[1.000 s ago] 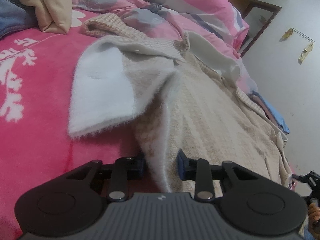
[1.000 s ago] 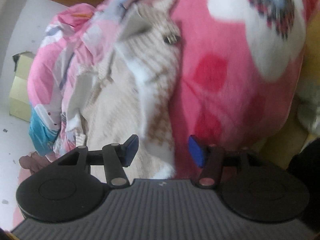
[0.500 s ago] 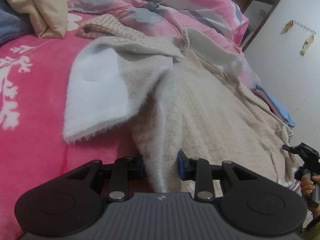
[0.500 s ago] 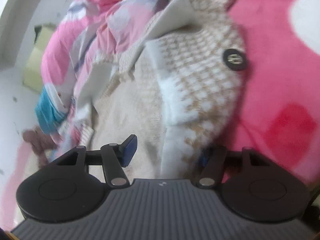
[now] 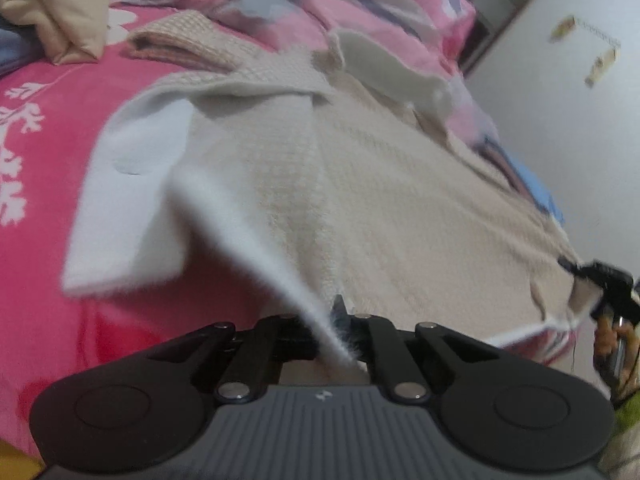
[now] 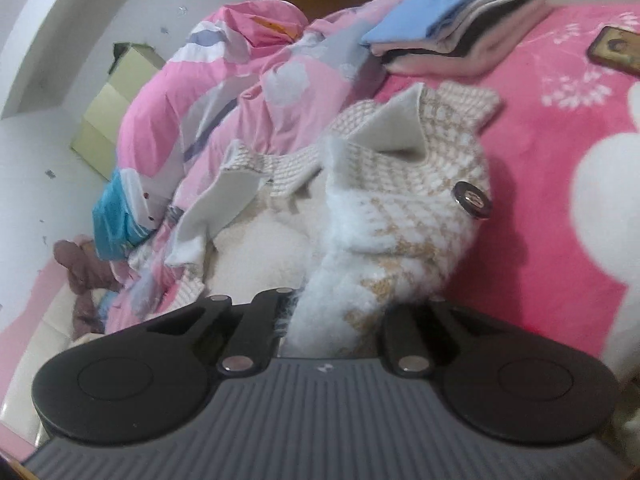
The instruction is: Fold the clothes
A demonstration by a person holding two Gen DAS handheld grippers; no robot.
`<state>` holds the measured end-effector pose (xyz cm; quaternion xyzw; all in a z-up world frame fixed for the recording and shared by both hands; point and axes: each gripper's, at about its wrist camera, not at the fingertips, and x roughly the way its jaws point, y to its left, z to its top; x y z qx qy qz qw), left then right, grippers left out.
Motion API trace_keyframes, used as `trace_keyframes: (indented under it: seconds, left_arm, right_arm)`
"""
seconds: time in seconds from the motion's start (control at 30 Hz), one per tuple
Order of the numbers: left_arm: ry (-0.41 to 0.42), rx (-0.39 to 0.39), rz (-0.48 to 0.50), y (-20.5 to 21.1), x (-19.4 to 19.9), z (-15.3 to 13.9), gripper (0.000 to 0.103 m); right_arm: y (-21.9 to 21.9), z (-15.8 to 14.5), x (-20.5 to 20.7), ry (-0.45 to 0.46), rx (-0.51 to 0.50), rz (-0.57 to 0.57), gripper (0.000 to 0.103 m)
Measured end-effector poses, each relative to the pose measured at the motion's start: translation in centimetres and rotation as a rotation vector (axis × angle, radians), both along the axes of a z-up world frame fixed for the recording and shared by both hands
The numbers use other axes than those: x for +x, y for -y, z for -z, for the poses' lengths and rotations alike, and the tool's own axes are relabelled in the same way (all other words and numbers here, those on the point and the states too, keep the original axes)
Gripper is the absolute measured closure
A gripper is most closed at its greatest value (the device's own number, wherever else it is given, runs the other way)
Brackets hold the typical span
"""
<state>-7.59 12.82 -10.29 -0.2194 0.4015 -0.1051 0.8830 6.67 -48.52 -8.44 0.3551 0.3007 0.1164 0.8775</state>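
Note:
A cream and beige knitted coat (image 5: 380, 184) with fuzzy white trim lies spread on the pink bedspread (image 5: 36, 240). My left gripper (image 5: 334, 338) is shut on a white fuzzy hem edge of the coat, which stretches taut away from the jaws. In the right wrist view the same coat (image 6: 404, 216) bunches up, its dark button (image 6: 472, 200) showing, and my right gripper (image 6: 334, 320) is shut on its fluffy checked edge. The right gripper (image 5: 608, 284) also appears at the far right of the left wrist view, holding the other corner.
A stack of folded clothes (image 6: 460, 28) topped with blue sits on the bed behind the coat. A crumpled pink quilt (image 6: 224, 92) lies along the far side. A phone (image 6: 616, 50) rests on the bedspread. A beige garment (image 5: 60, 12) sits at the upper left.
Both grippers have gone from open to shut on the coat's edges. The fabric now lifts and pulls taut between them, and the right view has swung up to show the folded stack.

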Motion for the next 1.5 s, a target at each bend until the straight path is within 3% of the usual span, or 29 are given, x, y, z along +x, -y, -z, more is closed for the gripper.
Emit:
trace_keyframes:
  seconds: [0.13,0.2,0.27,0.37,0.4,0.43,0.57,0.67,0.77,1.0,1.1,1.23,1.37,1.43,1.5]
  left_arm:
    - [-0.057,0.023,0.021,0.2,0.7,1.5,0.097]
    - [-0.057,0.023,0.039,0.1,0.9,1.6,0.096]
    - [-0.060,0.044,0.079,0.1,0.7,1.2,0.094]
    - [-0.088,0.075,0.158,0.0,0.4,0.4,0.071]
    - [-0.109,0.084,0.194,-0.2,0.3,-0.1,0.059]
    - [-0.122,0.096,0.225,-0.5,0.0,-0.8,0.055]
    - [-0.041,0.144,0.246,-3.0,-2.1,-5.0,0.049]
    - [0.048,0.029,0.208,-5.0,-2.6,-7.8,0.045]
    - [0.158,-0.068,0.214,-4.5,-0.8,-8.8,0.039]
    - [0.173,-0.039,0.228,2.9,8.4,-5.1,0.039]
    - [0.210,0.032,0.177,4.9,10.6,-2.8,0.041]
    - [0.261,0.129,0.093,6.5,13.3,-0.1,0.041]
    - [0.219,0.081,0.056,6.4,14.7,2.7,0.041]
    - [0.249,0.070,0.062,6.2,14.7,3.0,0.039]
    - [0.266,0.054,0.073,5.9,14.6,3.1,0.037]
  right_arm:
    - [0.8,4.8,1.9,-0.176,-0.012,0.009,0.094]
    - [1.4,6.2,1.7,-0.185,0.036,0.024,0.093]
    - [2.0,5.2,0.7,-0.178,0.011,0.044,0.087]
    - [2.9,3.6,-0.8,-0.167,-0.025,0.073,0.072]
    - [3.2,3.1,-1.3,-0.164,-0.038,0.083,0.066]
    - [3.5,2.6,-1.8,-0.160,-0.050,0.093,0.057]
    - [4.2,0.3,-4.0,-0.112,-0.119,0.133,0.051]
    - [3.9,-1.4,-5.1,-0.041,-0.157,0.134,0.051]
    - [3.3,-3.1,-5.9,0.027,-0.195,0.125,0.051]
    - [-6.9,-4.6,3.0,0.084,-0.310,-0.127,0.055]
    - [-11.4,-4.5,9.1,0.068,-0.371,-0.209,0.057]
    - [-15.5,-3.1,17.8,-0.006,-0.410,-0.254,0.064]
    - [-17.7,0.0,25.8,-0.116,-0.410,-0.278,0.071]
    - [-18.2,2.3,29.0,-0.201,-0.467,-0.255,0.079]
    - [-18.3,3.1,31.0,-0.193,-0.500,-0.234,0.083]
